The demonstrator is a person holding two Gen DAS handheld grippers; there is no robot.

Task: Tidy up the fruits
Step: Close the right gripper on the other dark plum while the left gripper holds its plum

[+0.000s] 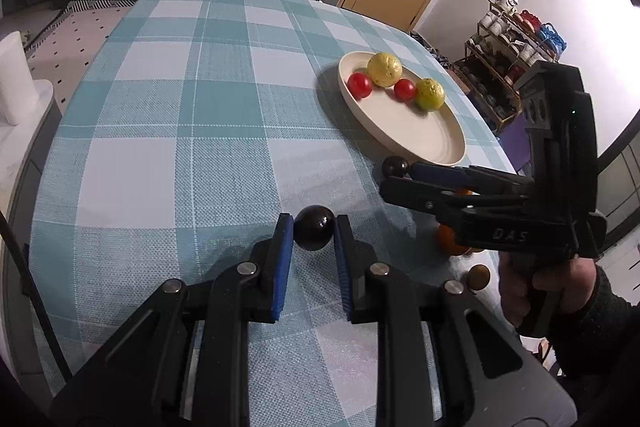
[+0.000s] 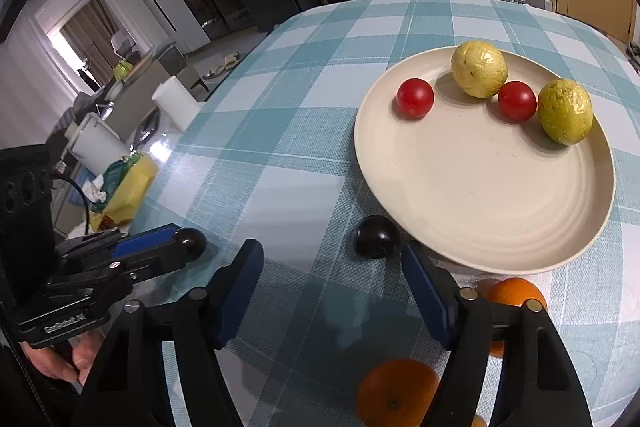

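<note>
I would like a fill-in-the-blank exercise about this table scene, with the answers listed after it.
1. The left claw is shut on a dark ___.
2. The plate holds two red tomatoes and ___ yellow-green fruits.
3. The right claw is ___, nearing another dark plum that lies on the tablecloth.
4. That plum lies ___ the plate.

Answers: plum; two; open; beside

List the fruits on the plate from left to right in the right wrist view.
Left small round red tomato → pale yellow round guava → second small red tomato → yellow-green guava, all towards the far rim of the round cream plate.
</note>
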